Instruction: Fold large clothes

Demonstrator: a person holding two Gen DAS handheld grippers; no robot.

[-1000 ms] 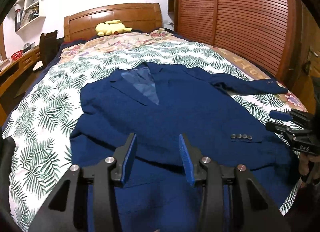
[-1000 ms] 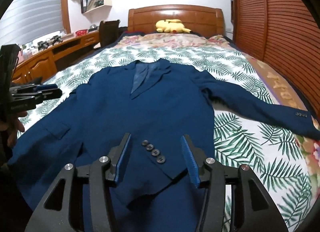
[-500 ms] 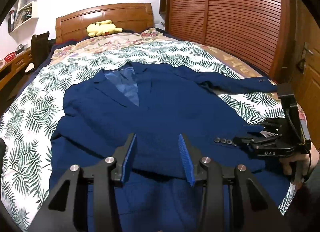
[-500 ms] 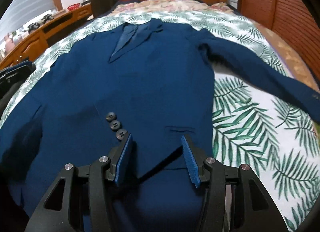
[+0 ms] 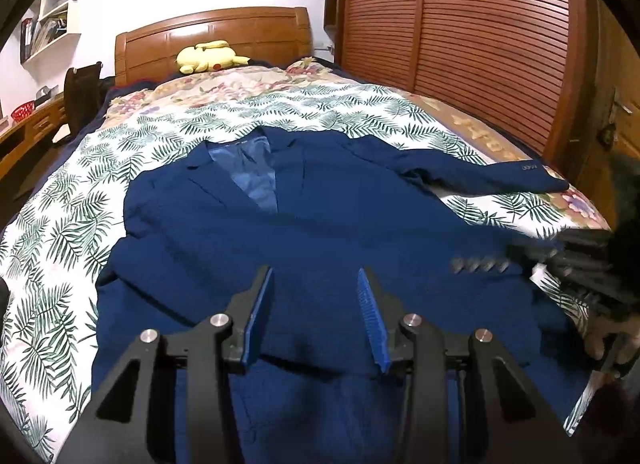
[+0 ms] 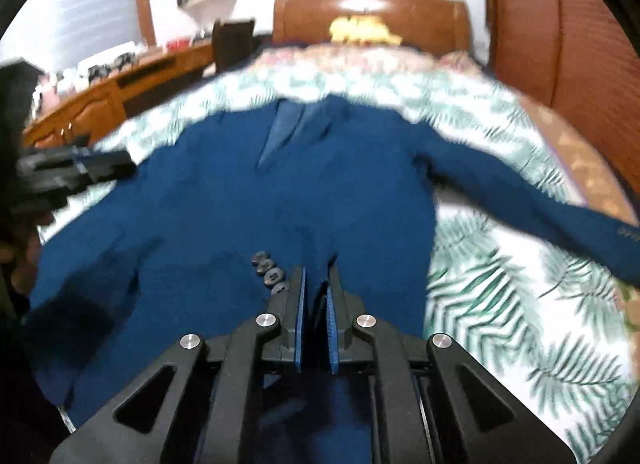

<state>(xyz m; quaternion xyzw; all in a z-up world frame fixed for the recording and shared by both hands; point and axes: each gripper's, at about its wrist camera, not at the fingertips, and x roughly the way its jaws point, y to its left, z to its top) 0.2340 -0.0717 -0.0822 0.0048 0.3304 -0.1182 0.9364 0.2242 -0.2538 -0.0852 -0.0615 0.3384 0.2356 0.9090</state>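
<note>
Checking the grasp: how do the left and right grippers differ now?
The left gripper stands wide open, nothing pinched; the right gripper has jaws closing, nearly together, on a fold of jacket. Left aims at plain cloth; right sits beside the buttons. Both point down over the jacket.

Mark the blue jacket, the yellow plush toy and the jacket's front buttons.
blue jacket [image 5: 320, 223], left wrist view, on its chest panel.
yellow plush toy [image 5: 208, 57], left wrist view, on its body by the headboard.
front buttons [image 6: 268, 270], right wrist view, on the middle of the row.
</note>
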